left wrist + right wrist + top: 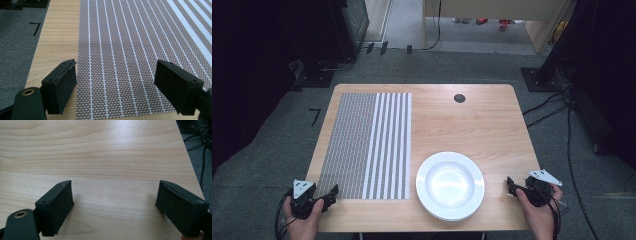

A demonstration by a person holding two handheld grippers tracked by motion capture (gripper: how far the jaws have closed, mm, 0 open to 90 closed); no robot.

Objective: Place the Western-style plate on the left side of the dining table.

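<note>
the table (pixel 472 120) spreads wide and pale, wood grain running across it, and on its left half lies the mat (pixel 367 145), woven grey with white stripes on its right side, flat and square to the edge, likely laid out as the place setting. next down in size, the plate (pixel 450 185), white and deep-rimmed, sits on bare wood just right of the mat, near the front edge, so it looks to be waiting for a move onto the weave. now the hands: the left gripper (pixel 330 195) hovers at the mat's near left corner, jaws spread wide and nothing between them; in the left gripper view the mat (pixel 130 50) runs out ahead, its near edge just under the jaws. the right gripper (pixel 511 186) hangs at the table's right front corner, jaws also wide apart and empty, pointing toward the plate, which lies near but apart from it. in its own view bare table (pixel 105 157) lies between the jaws.
</note>
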